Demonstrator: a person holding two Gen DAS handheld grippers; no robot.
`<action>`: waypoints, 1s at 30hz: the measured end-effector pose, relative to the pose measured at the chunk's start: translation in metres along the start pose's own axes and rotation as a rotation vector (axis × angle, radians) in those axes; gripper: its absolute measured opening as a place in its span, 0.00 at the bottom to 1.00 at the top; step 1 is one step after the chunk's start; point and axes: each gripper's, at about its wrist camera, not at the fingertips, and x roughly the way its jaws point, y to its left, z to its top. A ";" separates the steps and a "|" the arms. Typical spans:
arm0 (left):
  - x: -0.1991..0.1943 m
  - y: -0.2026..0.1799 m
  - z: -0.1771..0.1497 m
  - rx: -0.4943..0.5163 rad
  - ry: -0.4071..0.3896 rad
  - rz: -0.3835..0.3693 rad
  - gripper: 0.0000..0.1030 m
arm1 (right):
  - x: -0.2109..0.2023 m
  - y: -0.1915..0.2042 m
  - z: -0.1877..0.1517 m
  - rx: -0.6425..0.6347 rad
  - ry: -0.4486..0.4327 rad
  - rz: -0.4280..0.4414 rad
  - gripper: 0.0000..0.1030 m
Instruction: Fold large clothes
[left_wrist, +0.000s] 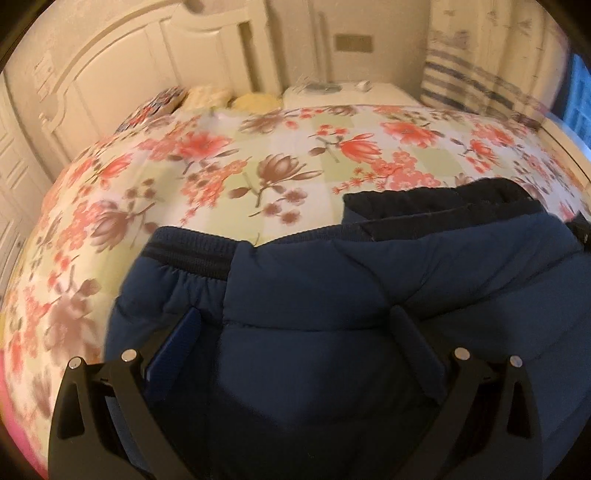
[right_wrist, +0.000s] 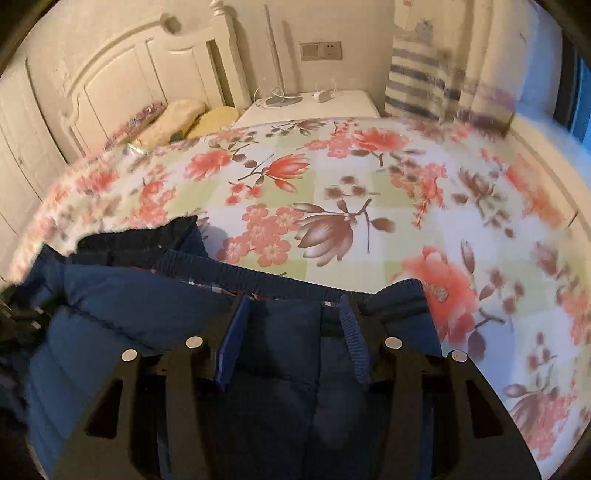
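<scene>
A navy padded jacket (left_wrist: 332, 280) lies bunched on the floral bedspread (left_wrist: 221, 158), its ribbed hem and cuffs toward the far side. My left gripper (left_wrist: 295, 321) stands wide apart over the jacket, with padded fabric bulging between its fingers (left_wrist: 184, 332). In the right wrist view the jacket (right_wrist: 129, 306) fills the lower left, its ribbed hem (right_wrist: 258, 280) running across. My right gripper (right_wrist: 291, 314) has its blue-padded fingers (right_wrist: 351, 332) around a thick fold just behind the hem. I cannot tell whether either gripper is clamping the fabric.
A white headboard (right_wrist: 122, 74) and pillows (right_wrist: 177, 118) are at the far left. A white nightstand (right_wrist: 332, 103) with a lamp base stands behind the bed. A striped curtain (right_wrist: 424, 81) hangs at the far right. The bedspread (right_wrist: 369, 184) stretches beyond the jacket.
</scene>
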 end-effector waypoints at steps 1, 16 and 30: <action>-0.009 -0.002 0.004 -0.036 -0.012 -0.020 0.97 | 0.001 0.003 0.000 -0.012 -0.004 -0.016 0.48; 0.000 -0.082 0.023 0.163 -0.066 -0.148 0.98 | 0.003 -0.002 -0.004 0.019 -0.011 -0.003 0.49; 0.034 0.059 0.013 -0.115 -0.009 -0.129 0.98 | 0.003 -0.003 -0.003 0.046 -0.011 0.021 0.50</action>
